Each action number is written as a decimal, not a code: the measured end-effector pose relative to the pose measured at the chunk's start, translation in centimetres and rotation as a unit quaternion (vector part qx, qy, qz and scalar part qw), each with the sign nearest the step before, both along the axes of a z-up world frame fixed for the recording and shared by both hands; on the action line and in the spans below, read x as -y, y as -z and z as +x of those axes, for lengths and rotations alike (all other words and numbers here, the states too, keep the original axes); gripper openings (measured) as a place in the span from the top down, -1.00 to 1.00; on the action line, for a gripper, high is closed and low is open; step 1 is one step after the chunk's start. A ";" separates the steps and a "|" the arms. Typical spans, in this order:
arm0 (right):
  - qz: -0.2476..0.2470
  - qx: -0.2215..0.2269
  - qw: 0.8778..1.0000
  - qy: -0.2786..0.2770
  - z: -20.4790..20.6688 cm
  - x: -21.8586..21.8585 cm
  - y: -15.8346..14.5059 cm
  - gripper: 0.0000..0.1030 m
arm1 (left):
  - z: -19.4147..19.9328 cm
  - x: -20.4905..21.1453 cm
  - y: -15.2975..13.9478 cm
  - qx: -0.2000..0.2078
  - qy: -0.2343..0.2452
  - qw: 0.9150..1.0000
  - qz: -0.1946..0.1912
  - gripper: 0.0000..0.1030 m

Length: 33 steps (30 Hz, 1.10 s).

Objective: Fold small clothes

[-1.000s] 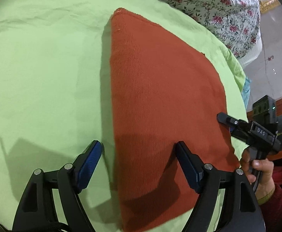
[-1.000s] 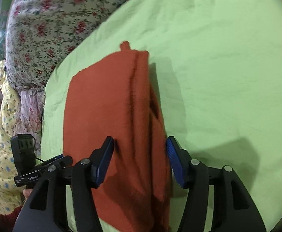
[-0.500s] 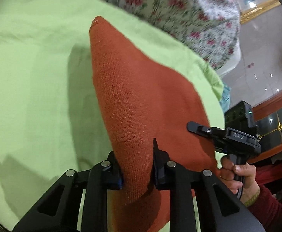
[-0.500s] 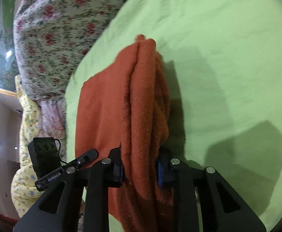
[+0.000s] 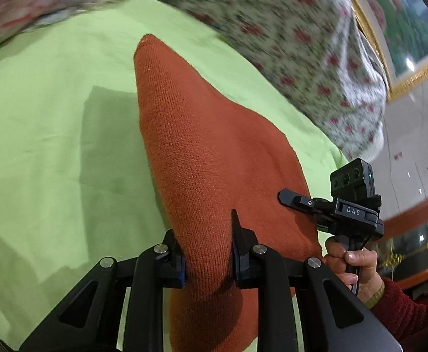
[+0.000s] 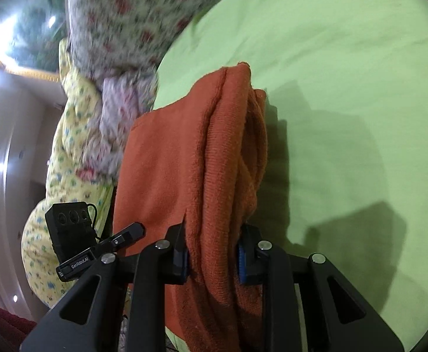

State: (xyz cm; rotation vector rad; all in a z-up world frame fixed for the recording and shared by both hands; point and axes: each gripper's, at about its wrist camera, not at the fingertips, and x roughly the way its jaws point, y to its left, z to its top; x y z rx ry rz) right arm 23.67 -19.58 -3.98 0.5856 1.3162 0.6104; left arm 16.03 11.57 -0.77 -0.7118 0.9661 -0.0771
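A rust-orange knitted garment (image 5: 214, 158) hangs lifted above a light green sheet (image 5: 37, 135). My left gripper (image 5: 208, 261) is shut on its near edge at one side. My right gripper (image 6: 212, 252) is shut on the bunched, folded layers of the same garment (image 6: 184, 158) at the other side. The right gripper also shows in the left wrist view (image 5: 328, 208), held by a hand. The left gripper shows in the right wrist view (image 6: 96, 252). The garment's far corner points away from both cameras, and its shadow falls on the sheet.
A floral quilt (image 5: 287, 29) lies behind the green sheet (image 6: 346, 88). A yellow patterned blanket (image 6: 67, 146) is bundled at the bed's edge. A tiled floor (image 5: 413, 158) and a gold-framed picture (image 5: 404, 29) are beyond the bed.
Both grippers closed on the garment's edges and lifted it off the sheet. It was flat one second ago; now it hangs raised, and both cameras have tilted up.
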 end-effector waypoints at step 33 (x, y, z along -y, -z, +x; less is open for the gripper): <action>-0.091 0.113 0.988 -0.053 4.7 -8.3 -1.0 0.81 | -1.4 -6.3 3.7 -0.089 -0.106 0.983 0.118 0.20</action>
